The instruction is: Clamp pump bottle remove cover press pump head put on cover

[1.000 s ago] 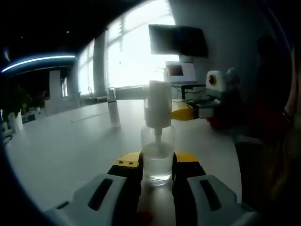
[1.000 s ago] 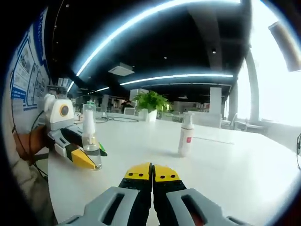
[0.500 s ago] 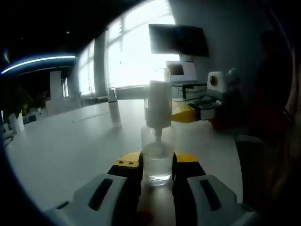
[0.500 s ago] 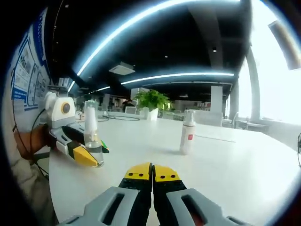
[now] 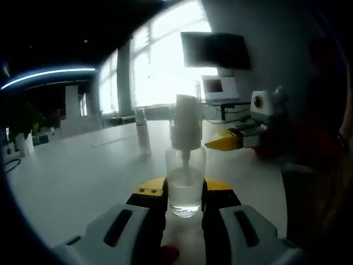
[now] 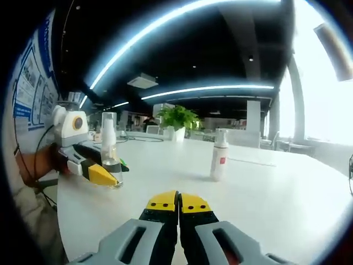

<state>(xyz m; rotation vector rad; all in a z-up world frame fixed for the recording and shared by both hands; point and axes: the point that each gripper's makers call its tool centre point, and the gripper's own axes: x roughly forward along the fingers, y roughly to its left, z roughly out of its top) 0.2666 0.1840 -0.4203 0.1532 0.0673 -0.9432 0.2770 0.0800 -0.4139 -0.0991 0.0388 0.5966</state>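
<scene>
Now pump bottle (image 5: 185,165) slightly higher.

A wide white worktop (image 6: 265,193) carries a small white spray bottle (image 6: 219,155) standing upright, and a clear pump bottle (image 6: 110,149).

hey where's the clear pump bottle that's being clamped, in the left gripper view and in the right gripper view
Left gripper view: the pump bottle stands centre, between that view's own jaws.
Right gripper view: it is at left, held by the left gripper.
Shared landmark: the white spray bottle standing on the table.
</scene>
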